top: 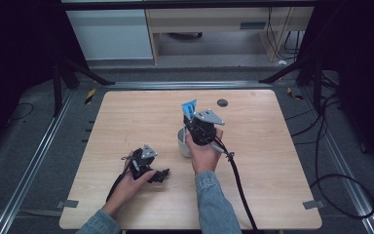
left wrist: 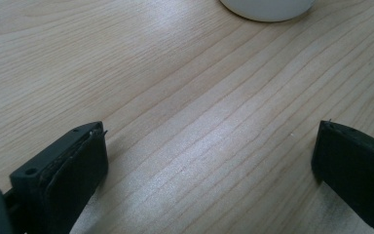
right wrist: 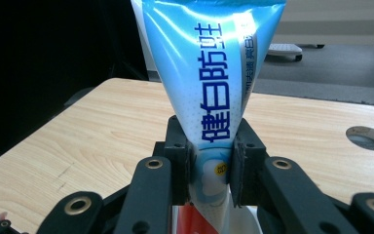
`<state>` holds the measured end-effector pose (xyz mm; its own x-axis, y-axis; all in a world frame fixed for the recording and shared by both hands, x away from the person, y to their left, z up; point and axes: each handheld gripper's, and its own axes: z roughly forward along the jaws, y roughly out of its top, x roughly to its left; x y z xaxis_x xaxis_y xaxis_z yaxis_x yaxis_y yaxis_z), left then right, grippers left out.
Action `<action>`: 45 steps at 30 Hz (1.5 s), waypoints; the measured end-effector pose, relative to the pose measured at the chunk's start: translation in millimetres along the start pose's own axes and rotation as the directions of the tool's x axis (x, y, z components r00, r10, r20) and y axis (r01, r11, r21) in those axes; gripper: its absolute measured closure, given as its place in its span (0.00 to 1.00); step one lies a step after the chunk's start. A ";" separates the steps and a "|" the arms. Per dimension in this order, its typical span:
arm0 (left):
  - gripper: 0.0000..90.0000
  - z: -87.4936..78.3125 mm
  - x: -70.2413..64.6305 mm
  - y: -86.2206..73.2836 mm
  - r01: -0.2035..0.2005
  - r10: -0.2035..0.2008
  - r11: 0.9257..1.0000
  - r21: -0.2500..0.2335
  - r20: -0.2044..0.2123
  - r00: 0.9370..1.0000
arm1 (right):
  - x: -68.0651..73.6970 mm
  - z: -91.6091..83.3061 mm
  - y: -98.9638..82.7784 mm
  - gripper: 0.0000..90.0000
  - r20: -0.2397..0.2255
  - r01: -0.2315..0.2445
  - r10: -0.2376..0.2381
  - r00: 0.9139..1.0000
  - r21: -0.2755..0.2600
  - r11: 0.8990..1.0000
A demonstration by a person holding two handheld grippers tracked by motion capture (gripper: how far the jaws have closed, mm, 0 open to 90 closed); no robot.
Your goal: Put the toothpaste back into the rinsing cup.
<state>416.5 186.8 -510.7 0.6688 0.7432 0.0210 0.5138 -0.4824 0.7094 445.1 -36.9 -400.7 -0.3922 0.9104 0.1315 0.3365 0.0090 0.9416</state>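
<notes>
Between the right gripper [right wrist: 209, 161] pads, clamped: blue toothpaste tube [right wrist: 214, 73], upright above the white cup [top: 185, 141]. Judged light, soft, glossy and slippery; grip lower body firmly. Left gripper [left wrist: 209, 161] spread wide, resting on table [top: 126, 122].

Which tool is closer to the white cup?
The right one. The right tool is just above the white cup, gripping a blue toothpaste tube. The left tool rests on the table, open, off to the cup's left and nearer the person.

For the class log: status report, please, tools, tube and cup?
Right tool shut on tube, above cup. Left tool open, resting on table. Nothing in the way.
</notes>
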 end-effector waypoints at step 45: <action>0.00 -0.1 0.1 0.0 -0.002 0.002 1.000 0.003 0.002 1.000 | -10.3 8.7 -20.5 0.80 -0.003 -0.040 0.041 0.999 0.032 0.999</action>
<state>416.5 187.0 -510.6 0.6705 0.7416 0.0212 0.5141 -0.4851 0.7074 449.7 -42.9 -424.1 -0.3806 0.9089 0.1704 0.3791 -0.0147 0.9252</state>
